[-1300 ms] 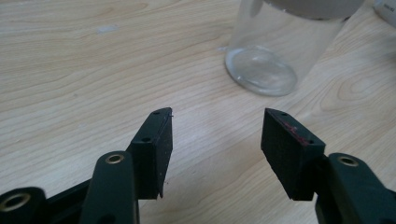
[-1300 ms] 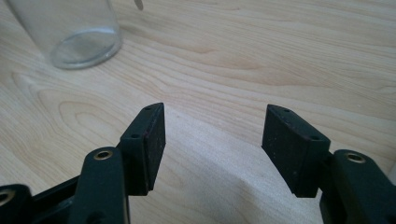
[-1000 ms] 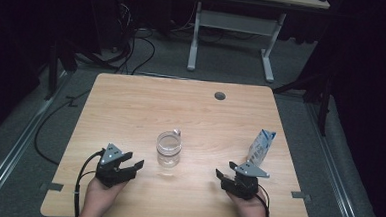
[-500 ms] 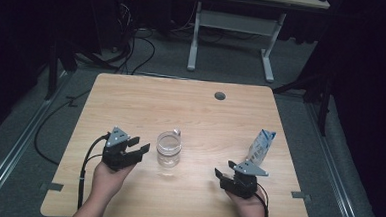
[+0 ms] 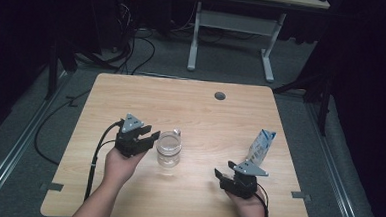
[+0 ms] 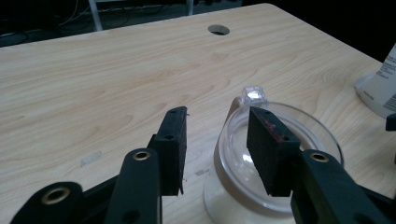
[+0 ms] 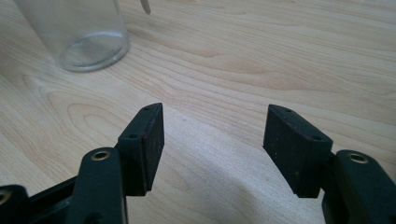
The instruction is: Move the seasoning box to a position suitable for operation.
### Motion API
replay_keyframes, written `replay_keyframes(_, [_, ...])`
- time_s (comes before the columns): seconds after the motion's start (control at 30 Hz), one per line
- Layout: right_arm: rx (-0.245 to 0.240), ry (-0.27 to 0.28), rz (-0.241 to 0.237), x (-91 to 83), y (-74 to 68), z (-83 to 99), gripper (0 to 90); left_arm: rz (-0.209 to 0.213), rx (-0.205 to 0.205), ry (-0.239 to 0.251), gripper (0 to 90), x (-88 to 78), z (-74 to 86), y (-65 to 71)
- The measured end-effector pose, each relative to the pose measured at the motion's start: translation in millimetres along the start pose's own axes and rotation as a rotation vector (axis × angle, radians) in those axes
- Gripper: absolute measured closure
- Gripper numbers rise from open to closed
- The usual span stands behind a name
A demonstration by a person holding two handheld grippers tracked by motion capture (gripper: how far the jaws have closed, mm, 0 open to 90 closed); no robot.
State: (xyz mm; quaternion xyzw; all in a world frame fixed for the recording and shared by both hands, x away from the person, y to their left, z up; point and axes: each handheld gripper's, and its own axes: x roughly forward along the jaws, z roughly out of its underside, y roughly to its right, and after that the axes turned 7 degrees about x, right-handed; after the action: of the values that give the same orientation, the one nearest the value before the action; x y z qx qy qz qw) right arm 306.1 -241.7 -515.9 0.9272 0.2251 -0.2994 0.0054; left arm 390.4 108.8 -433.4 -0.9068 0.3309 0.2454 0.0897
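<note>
The left gripper (image 5: 147, 138) is just beside the glass jar (image 5: 169, 148); its jaws have just been closing, and the left gripper view shows one pad (image 6: 268, 149) over the jar's rim, nothing pinched. Wide bare table (image 5: 191, 108) lies behind. The right gripper (image 5: 223, 177) rests spread. The carton (image 5: 261, 146) has unreadable print.

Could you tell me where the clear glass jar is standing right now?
In the high view, the clear glass jar stands on the wooden table near its front middle, just beside the left gripper, with the right gripper farther off.
</note>
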Motion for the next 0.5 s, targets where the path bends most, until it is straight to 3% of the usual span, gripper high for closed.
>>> replay_keyframes(0.23, [0.002, -0.001, 0.000, 0.1, -0.2, 0.1, 38.5, 0.003, 0.001, -0.019, 66.0, 17.9, -8.6, 3.9])
replay_keyframes(0.33, [0.003, -0.002, -0.002, 0.4, -0.6, 0.3, 38.5, 0.017, -0.017, -0.034, 83.5, 28.0, -11.3, 4.7])
replay_keyframes(0.37, [0.004, -0.003, -0.002, 0.6, -0.8, 0.4, 38.5, 0.017, -0.016, -0.043, 83.5, 31.4, -12.3, 5.0])
replay_keyframes(0.43, [0.003, -0.002, -0.004, 0.2, -1.1, 0.4, 38.5, 0.011, 0.014, -0.055, 90.0, 37.4, -14.2, 6.6])
replay_keyframes(0.5, [0.009, -0.002, -0.004, -0.4, -0.9, 0.3, 38.5, 0.009, 0.043, -0.065, 90.0, 43.1, -16.9, 10.4])
